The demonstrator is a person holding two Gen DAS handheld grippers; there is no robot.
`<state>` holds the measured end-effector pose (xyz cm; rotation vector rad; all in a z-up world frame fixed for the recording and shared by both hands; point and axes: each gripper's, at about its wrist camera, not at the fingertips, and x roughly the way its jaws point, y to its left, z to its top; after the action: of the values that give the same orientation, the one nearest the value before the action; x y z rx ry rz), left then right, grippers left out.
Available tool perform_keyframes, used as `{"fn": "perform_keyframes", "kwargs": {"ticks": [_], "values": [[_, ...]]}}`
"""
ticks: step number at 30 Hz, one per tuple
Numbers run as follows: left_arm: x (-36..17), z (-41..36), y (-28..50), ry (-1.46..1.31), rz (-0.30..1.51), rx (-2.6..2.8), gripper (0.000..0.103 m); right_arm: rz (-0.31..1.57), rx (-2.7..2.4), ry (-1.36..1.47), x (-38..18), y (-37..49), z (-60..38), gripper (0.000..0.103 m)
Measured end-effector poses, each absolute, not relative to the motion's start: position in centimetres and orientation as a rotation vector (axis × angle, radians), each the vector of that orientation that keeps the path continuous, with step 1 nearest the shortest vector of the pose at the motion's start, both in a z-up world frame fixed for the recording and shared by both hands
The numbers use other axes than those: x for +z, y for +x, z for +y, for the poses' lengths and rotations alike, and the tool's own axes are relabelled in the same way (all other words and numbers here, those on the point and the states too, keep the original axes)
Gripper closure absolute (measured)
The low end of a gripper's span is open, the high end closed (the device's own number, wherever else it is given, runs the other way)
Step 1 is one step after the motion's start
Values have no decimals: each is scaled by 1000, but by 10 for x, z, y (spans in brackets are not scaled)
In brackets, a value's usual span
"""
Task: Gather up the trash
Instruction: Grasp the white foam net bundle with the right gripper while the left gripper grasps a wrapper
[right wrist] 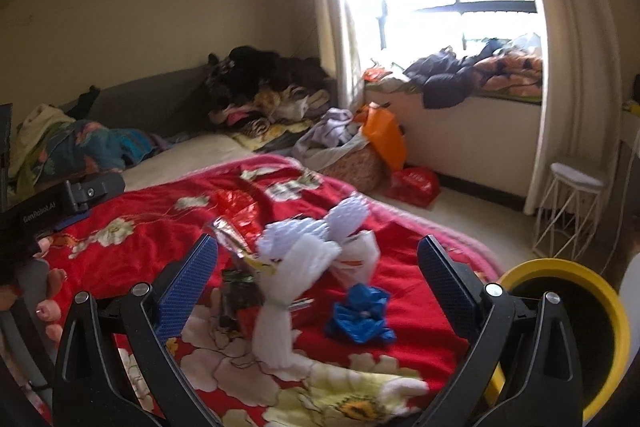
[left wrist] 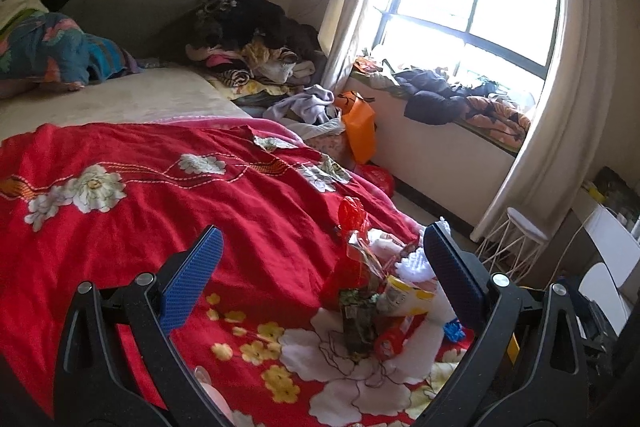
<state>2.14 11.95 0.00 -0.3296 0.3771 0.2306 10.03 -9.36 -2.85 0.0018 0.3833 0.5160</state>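
Observation:
A pile of trash lies on the red flowered blanket (left wrist: 140,227) near the bed's right edge: red plastic wrappers (left wrist: 352,219), a dark snack packet (left wrist: 358,323), a yellow carton (left wrist: 404,293), white foam netting (right wrist: 304,259) and a crumpled blue wrapper (right wrist: 360,315). My left gripper (left wrist: 320,259) is open and empty, hovering above the blanket with the pile just inside its right finger. My right gripper (right wrist: 320,267) is open and empty, with the foam netting and the blue wrapper between its fingers in view. A yellow-rimmed bin (right wrist: 572,307) stands beside the bed at the right.
Heaped clothes (left wrist: 256,39) lie at the head of the bed and on the window ledge (left wrist: 440,95). An orange bag (left wrist: 360,131) and a red bag (right wrist: 412,183) sit on the floor by the ledge. A white wire stool (right wrist: 568,211) stands by the curtain.

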Motion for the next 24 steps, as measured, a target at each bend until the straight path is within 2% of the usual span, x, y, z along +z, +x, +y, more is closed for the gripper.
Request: {"fn": "perform_keyframes", "kwargs": {"ticks": [10,13,15,19,22,24], "values": [[-24,134,75,-405,507,106,11,515,575,9,-51,142,-76,8],[-32,137,88,-442,540,65,12,564,586,26,-56,152,-73,19],[-37,136,96,-451,558,46,20,595,596,40,-60,159,-71,24],[-46,135,111,-498,601,14,31,657,636,65,-67,170,-65,36],[-53,133,119,-515,630,-4,38,698,657,81,-73,175,-61,49],[-56,130,123,-524,642,-11,45,718,661,87,-75,176,-60,65]]}}
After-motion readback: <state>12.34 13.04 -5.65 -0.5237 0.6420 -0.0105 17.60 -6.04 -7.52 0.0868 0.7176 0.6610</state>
